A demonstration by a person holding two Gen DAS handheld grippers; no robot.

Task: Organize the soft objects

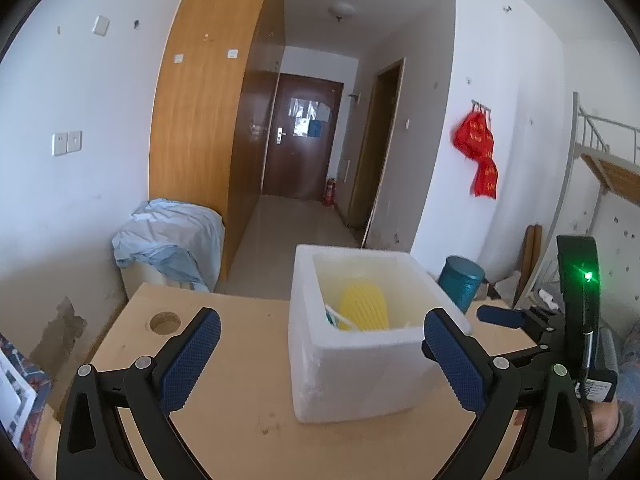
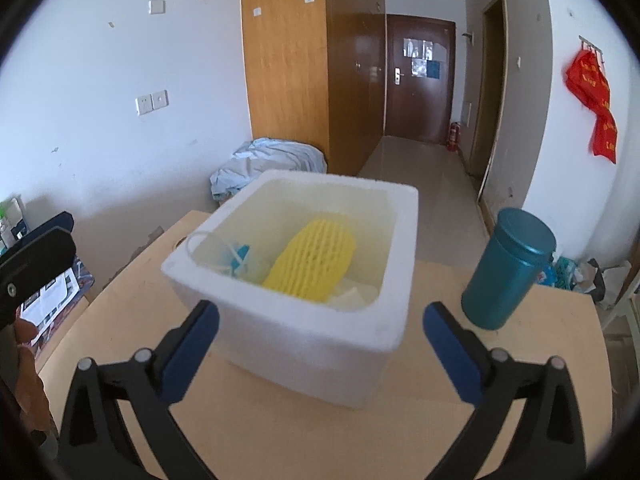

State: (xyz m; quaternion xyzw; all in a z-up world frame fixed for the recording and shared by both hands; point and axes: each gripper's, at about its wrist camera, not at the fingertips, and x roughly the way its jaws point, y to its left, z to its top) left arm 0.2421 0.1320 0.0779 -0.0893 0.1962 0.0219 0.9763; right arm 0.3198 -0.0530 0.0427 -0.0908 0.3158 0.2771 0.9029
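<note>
A white foam box [image 1: 360, 376] stands on the wooden table [image 1: 224, 424]. Inside it lies a yellow foam net sleeve [image 2: 312, 258] beside a clear bag with a blue part [image 2: 236, 258]. My left gripper [image 1: 322, 318] is open, its blue pads either side of the box's near wall and apart from it, with nothing held. My right gripper [image 2: 322, 312] also stands open and empty, just short of the box's near wall [image 2: 304, 344]. One blue finger [image 1: 500, 317] of the right gripper shows at the right of the left wrist view.
A teal lidded canister [image 2: 508, 270] stands on the table right of the box. A round hole [image 1: 165, 323] is cut in the tabletop at far left. Blue-grey cloth [image 1: 172, 236] covers a bin beyond the table. Printed papers [image 2: 56, 296] lie below the left edge.
</note>
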